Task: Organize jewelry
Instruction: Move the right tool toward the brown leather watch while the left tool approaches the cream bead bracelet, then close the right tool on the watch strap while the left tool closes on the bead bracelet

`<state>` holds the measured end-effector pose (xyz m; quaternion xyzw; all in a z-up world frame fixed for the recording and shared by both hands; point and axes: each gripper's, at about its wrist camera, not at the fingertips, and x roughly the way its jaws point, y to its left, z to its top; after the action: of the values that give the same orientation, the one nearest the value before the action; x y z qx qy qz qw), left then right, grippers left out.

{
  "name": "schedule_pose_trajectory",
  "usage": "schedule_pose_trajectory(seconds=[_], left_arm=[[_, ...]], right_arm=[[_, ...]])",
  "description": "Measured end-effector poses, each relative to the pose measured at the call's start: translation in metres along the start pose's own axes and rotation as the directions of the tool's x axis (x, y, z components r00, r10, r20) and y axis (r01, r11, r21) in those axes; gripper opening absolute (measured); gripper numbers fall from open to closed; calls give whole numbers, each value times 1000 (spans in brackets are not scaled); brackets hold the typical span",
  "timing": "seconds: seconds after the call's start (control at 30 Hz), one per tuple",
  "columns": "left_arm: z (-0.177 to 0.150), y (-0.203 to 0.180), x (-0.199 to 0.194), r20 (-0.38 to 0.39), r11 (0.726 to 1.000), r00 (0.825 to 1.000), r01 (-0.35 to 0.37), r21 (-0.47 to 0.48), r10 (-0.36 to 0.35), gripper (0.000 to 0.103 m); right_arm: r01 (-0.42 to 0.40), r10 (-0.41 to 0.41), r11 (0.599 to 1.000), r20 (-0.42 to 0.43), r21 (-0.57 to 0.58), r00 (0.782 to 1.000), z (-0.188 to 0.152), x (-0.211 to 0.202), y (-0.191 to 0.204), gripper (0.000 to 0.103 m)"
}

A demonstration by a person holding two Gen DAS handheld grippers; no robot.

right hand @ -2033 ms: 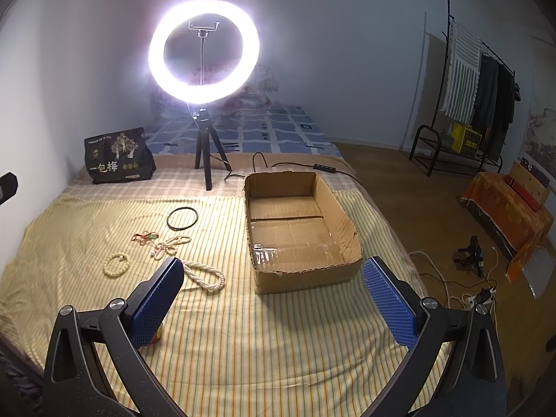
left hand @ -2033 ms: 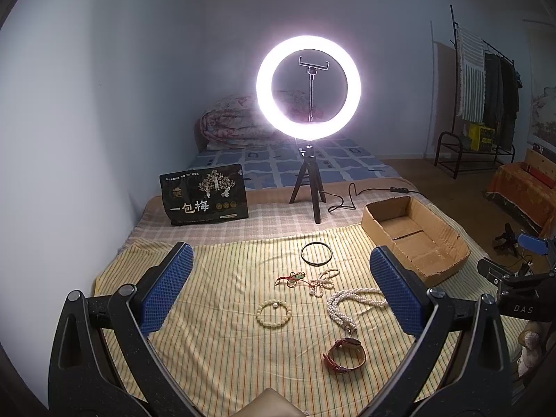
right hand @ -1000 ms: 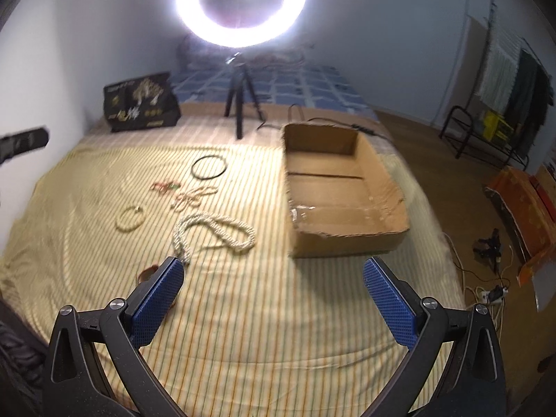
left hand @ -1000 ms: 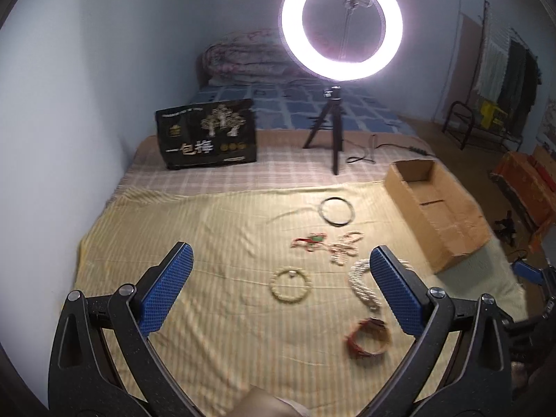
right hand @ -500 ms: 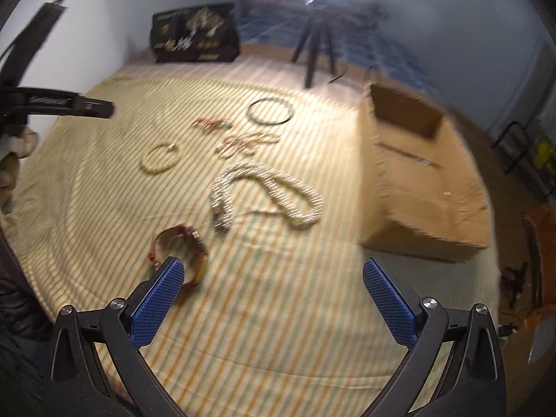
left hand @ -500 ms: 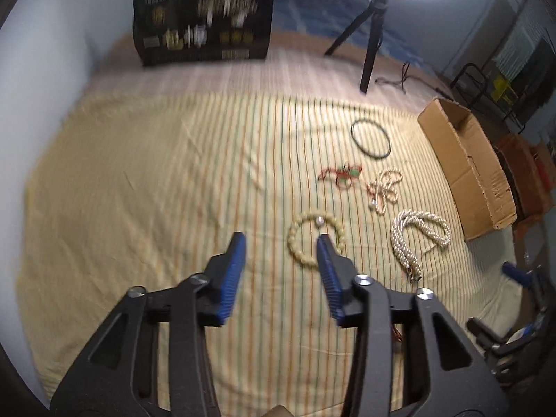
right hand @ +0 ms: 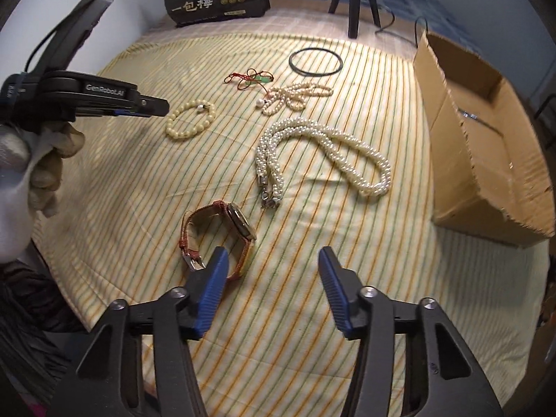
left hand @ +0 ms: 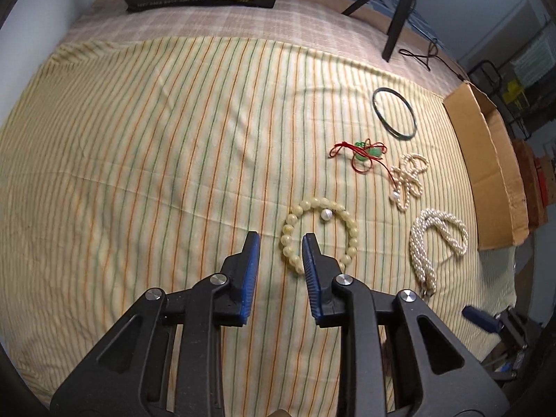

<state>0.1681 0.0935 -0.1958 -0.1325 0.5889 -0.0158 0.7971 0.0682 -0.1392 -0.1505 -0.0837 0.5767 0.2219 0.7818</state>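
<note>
The cardboard box (right hand: 486, 146) at the right of the striped bedspread (left hand: 139, 139) shows no jewelry in the part of its interior that is visible, so the sorting appears not yet begun. All six pieces lie loose on the cloth: the twisted pearl necklace (right hand: 323, 153) nearest the box, the brown-strapped wristwatch (right hand: 222, 236) at the near edge, the cream bead bracelet (left hand: 319, 236) to the left, the small pearl strand (right hand: 295, 95), the black hoop (right hand: 315, 58) and the red-cord jade pendant (left hand: 363, 151) farther back. The left gripper (left hand: 278, 239) is tilted down over the bead bracelet, jaws narrowed but gripping nothing, the right fingertip (left hand: 309, 243) overlapping the ring's near arc; contact cannot be confirmed. The right gripper (right hand: 272, 257) hovers low beside the wristwatch, jaws wide apart and empty, its left fingertip (right hand: 219, 264) just in front of the strap.
</note>
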Motion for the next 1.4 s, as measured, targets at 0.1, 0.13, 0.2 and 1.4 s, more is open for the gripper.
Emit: schedule_pose_trajectory(seconds=[0.1, 0.13, 0.2, 1.4], left_arm=[[2, -1, 6, -11, 1000, 1000, 0, -3, 0, 25], [2, -1, 9, -19, 1000, 1000, 4, -3, -4, 25], [2, -3, 15, -33, 1000, 999, 0, -1, 0, 25], [-3, -13, -26, 81, 991, 988, 131, -4, -130, 5]], right_arm=[[-11, 11, 1000, -16, 6, 1000, 1, 5, -1, 41], [-12, 12, 1000, -20, 4, 1000, 1, 6, 0, 38], [-25, 25, 1000, -30, 6, 999, 2, 10, 1, 38], [-22, 22, 1000, 28, 13, 999, 10, 13, 1, 6]])
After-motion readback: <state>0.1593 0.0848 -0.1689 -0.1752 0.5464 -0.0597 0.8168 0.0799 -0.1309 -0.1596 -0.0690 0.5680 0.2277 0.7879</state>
